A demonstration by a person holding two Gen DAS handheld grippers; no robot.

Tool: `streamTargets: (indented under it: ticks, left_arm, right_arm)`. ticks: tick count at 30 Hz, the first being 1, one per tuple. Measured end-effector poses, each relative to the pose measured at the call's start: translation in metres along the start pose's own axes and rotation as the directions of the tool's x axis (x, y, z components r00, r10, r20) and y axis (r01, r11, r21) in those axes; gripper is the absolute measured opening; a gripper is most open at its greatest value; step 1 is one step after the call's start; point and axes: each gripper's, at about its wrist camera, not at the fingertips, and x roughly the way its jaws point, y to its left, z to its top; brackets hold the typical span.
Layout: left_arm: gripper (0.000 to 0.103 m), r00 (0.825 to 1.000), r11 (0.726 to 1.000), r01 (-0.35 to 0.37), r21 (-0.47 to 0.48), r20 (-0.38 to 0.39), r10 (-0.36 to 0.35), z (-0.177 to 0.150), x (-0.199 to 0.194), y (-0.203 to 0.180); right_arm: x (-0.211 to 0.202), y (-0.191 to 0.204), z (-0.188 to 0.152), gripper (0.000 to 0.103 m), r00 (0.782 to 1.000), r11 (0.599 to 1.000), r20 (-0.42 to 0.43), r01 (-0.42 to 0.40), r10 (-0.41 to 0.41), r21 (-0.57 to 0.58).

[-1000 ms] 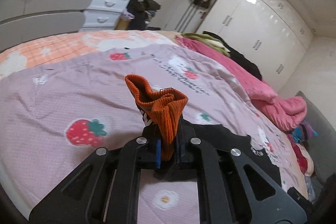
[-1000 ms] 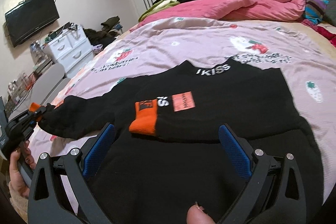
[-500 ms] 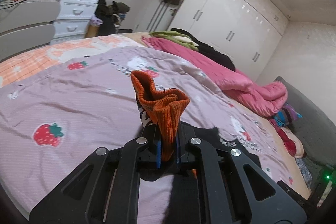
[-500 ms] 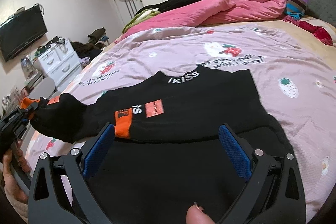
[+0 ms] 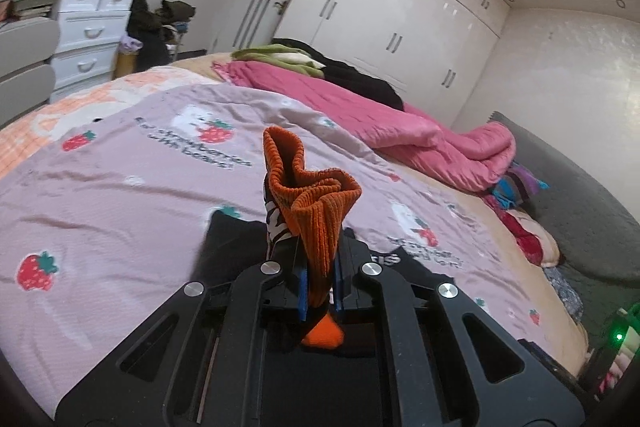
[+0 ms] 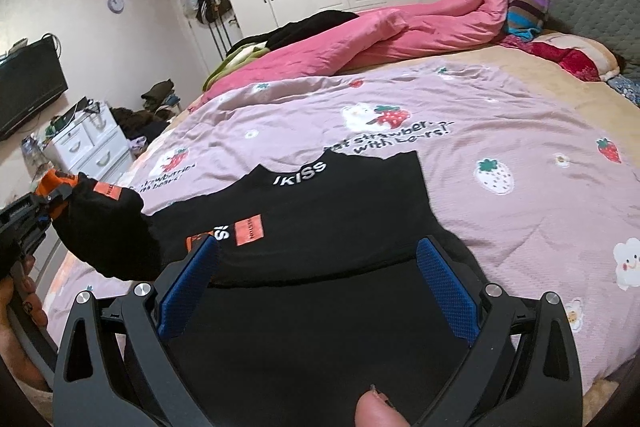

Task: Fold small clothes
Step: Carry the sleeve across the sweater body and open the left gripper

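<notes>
- Gripping the orange cuff [image 5: 316, 211] of a black sweater [image 6: 320, 227], the left tool [image 5: 319, 285] has its blue pads closed tight on the ribbed knit, which stands up crumpled above the fingers.
- From the right wrist view, that same left tool [image 6: 36, 207] sits at the far left edge, holding the sleeve [image 6: 108, 227] raised off the bed, the sleeve bulging in a dark fold beside the sweater's body.
- The right tool [image 6: 316, 275] is wide open, holding nothing; its blue pads [image 6: 446, 291] hover over the lower part of the sweater, one on each side.
- The sweater lies spread on a pink bedsheet [image 6: 500, 211] printed with strawberries and bears, its collar with white lettering pointing toward the far side of the bed.
- The other sleeve lies folded across the chest, showing an orange patch [image 6: 248, 230] and white letters near the left pad of the right tool.
- A pink quilt [image 6: 400, 31] is bunched along the far edge of the bed, with dark and green clothes piled at its end.
- White drawers [image 5: 94, 27] stand by the wall, and white wardrobes [image 5: 400, 23] fill the back of the room.
</notes>
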Motion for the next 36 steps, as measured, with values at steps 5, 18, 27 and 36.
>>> streamTargets:
  ticks: [5,18,27,36]
  left_arm:
    - [0.002,0.998,0.999,0.040,0.026,-0.047,-0.039,-0.005,0.019,-0.023]
    - [0.002,0.977,0.987,0.124,0.103,-0.188,-0.103,-0.037,0.071,-0.081]
    - [0.002,0.947,0.975,0.178,0.132,-0.290,-0.134,-0.065,0.106,-0.111]
    - [0.003,0.905,0.955,0.245,0.165,-0.391,-0.165,-0.093,0.128,-0.131]
  right_arm:
    - [-0.006,-0.017,0.001,0.099,1.000,0.999,0.015,0.025,-0.025,0.031]
    - [-0.015,-0.079,-0.004,0.099,0.994,0.981,0.023,0.103,-0.108,0.165]
    - [-0.008,-0.095,-0.011,0.099,0.992,0.974,-0.004,0.125,-0.126,0.191]
    - [-0.002,-0.101,-0.014,0.099,0.990,0.969,-0.015,0.143,-0.143,0.201]
